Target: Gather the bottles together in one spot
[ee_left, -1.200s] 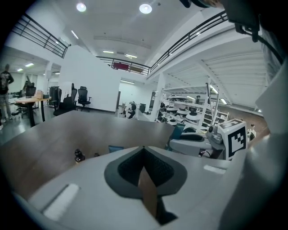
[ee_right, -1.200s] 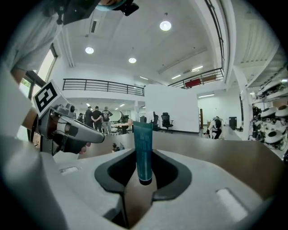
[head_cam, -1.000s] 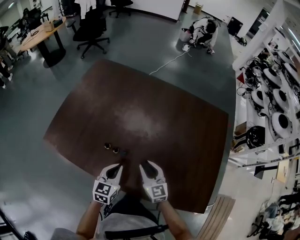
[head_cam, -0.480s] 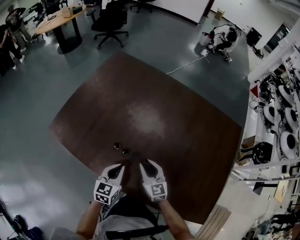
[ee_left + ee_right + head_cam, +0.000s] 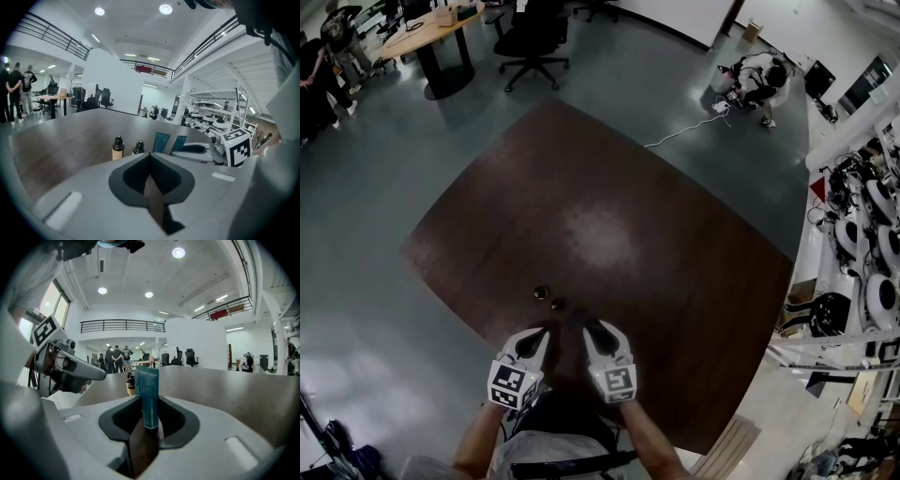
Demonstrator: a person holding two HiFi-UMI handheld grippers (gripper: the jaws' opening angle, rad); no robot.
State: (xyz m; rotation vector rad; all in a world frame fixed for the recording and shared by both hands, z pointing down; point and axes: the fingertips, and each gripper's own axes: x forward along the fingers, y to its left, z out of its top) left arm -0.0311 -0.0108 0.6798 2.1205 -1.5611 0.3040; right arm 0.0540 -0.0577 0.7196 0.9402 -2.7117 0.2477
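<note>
Two small bottles with black caps stand close together near the front of the brown table (image 5: pixel 609 178): one with a tan body (image 5: pixel 541 292) (image 5: pixel 117 148), one darker (image 5: pixel 557 304) (image 5: pixel 138 147). In the right gripper view both bottles (image 5: pixel 129 384) show just left of a teal pad (image 5: pixel 148 394). My left gripper (image 5: pixel 540 332) (image 5: pixel 100 375) hovers just short of them with its jaws together and nothing in them. To their right, my right gripper (image 5: pixel 589 327) (image 5: pixel 170 143) has its teal pads slightly apart with nothing seen between.
The table's near edge lies under my forearms. Around it is grey floor with a desk (image 5: pixel 431 23) and office chair (image 5: pixel 534 37) at the back left. People (image 5: pixel 18 91) stand beyond. A white cable (image 5: pixel 684 131) crosses the floor and equipment shelves (image 5: pixel 862 244) line the right.
The head view has swung, so the table and bottles sit further right in frame. Both grippers keep the same pose and the bottles stand as before.
</note>
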